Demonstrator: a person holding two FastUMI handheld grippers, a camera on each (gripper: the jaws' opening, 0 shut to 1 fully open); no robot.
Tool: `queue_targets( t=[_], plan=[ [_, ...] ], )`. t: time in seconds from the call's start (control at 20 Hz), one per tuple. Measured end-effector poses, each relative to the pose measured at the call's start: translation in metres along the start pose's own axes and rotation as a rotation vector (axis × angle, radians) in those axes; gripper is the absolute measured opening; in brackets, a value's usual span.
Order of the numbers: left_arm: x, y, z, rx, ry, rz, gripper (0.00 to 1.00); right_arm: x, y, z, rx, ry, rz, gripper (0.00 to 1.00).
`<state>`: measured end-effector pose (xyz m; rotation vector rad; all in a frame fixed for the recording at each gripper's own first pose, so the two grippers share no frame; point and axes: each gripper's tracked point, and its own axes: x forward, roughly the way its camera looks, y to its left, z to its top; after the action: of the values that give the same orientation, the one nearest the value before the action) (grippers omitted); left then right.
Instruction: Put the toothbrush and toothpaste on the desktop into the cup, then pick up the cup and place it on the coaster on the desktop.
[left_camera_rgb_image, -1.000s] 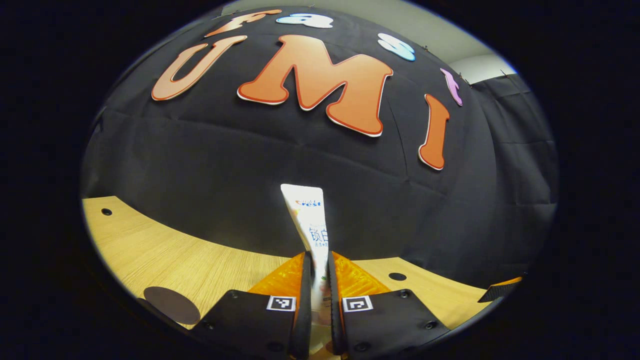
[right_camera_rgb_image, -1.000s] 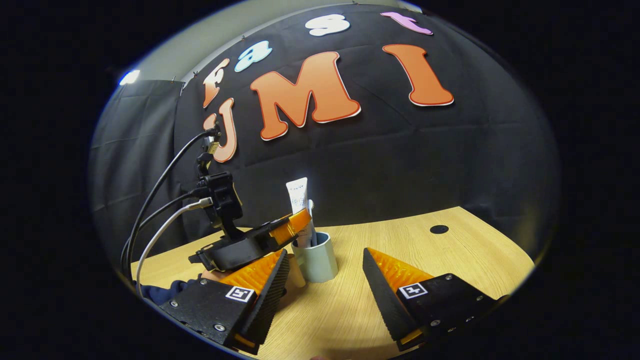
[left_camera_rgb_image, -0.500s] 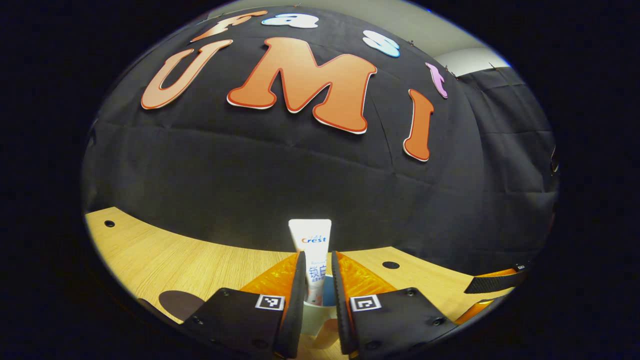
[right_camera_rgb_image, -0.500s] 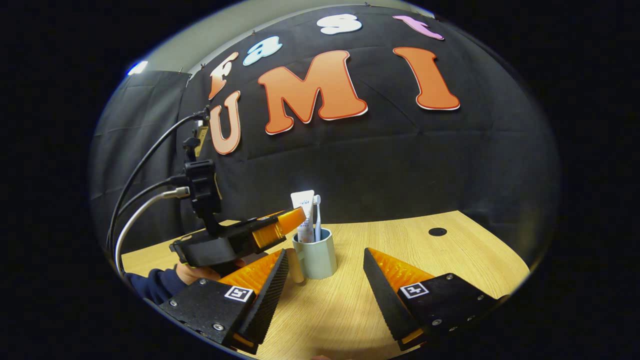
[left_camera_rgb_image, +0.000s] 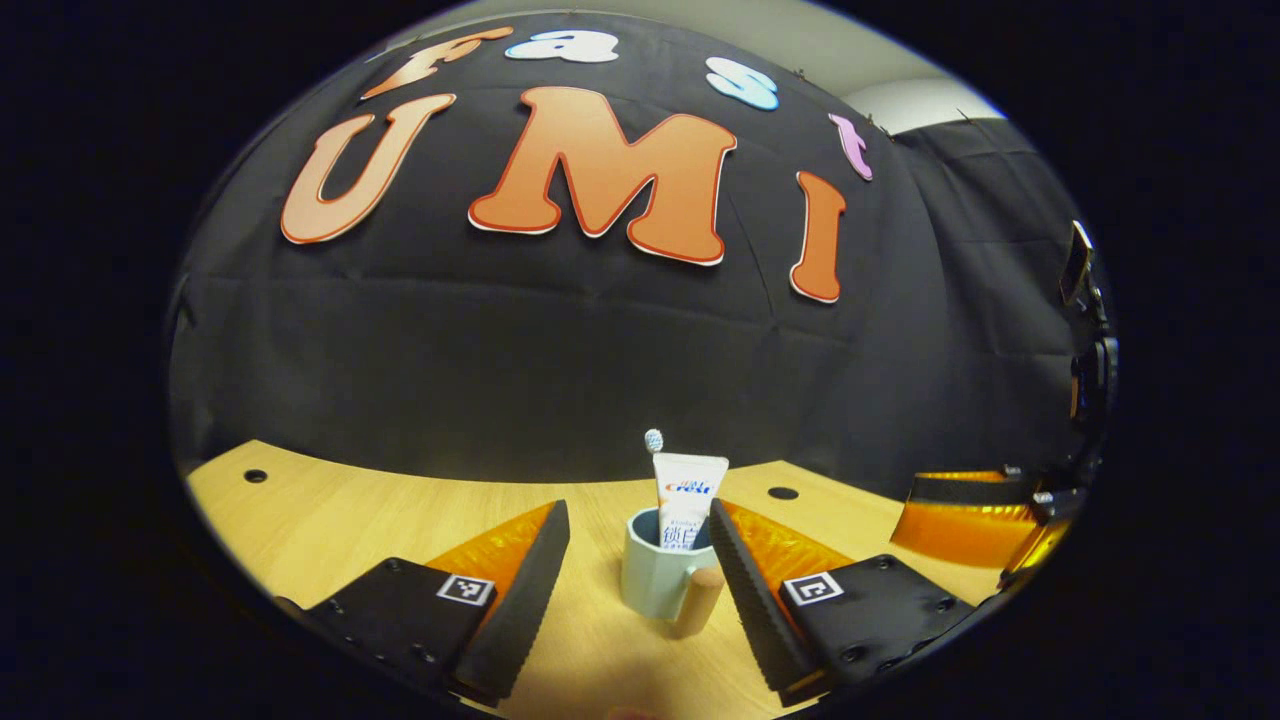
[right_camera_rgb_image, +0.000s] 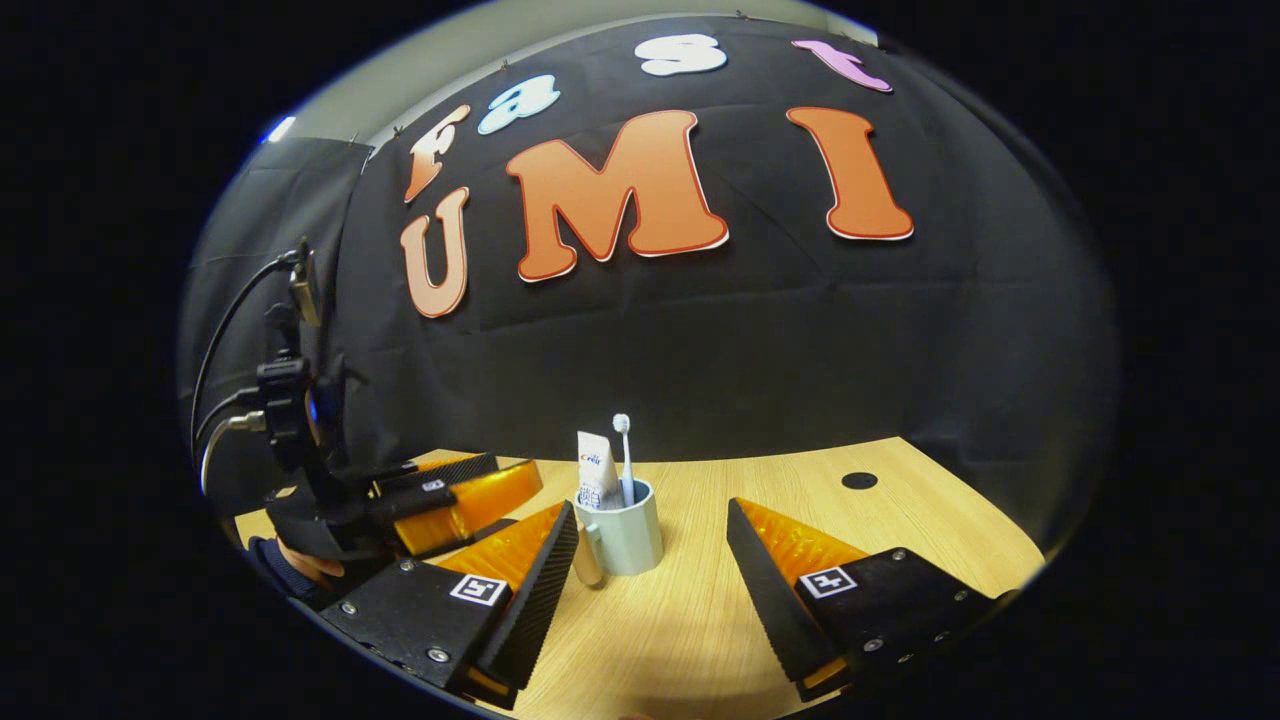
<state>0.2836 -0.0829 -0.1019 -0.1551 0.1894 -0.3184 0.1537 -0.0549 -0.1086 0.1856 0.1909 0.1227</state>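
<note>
Desk (left_camera_rgb_image: 350, 510): pale wood-grain, smooth, low sheen. Cup (left_camera_rgb_image: 655, 580): smooth, matt, looks ceramic or plastic; handle (left_camera_rgb_image: 697, 602) looks wooden. Toothpaste (left_camera_rgb_image: 686, 500): glossy plastic tube. Booth wall (left_camera_rgb_image: 500, 340): matt black cloth, creased.

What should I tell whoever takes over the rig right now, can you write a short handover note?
Left gripper: open, holding nothing, with the cup standing between its fingers.
Right gripper: open, empty, facing the cup from the other side.
Toothpaste and toothbrush stand upright in the cup, which sits on the desktop with its wooden handle sticking out.
Done: both items are in the cup.
Left: grasp the cup and set it on the coaster.
</note>
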Motion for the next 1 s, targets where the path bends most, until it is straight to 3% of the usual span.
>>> queue_targets(
  t=[0.35, 0.7, 1.0],
  plan=[
    [-0.064, 0.026, 0.013, 0.146, -0.021, 0.062, 0.98, 0.006, 0.036, 0.019, -0.094, 0.092, -0.013, 0.91],
    [-0.134, 0.071, 0.018, 0.170, -0.050, 0.155, 0.99, 0.025, 0.064, 0.036, -0.134, 0.184, -0.022, 0.91],
    [-0.181, 0.109, 0.018, 0.126, -0.069, 0.216, 0.98, 0.047, 0.068, 0.018, -0.123, 0.360, -0.079, 0.91]
  ],
)
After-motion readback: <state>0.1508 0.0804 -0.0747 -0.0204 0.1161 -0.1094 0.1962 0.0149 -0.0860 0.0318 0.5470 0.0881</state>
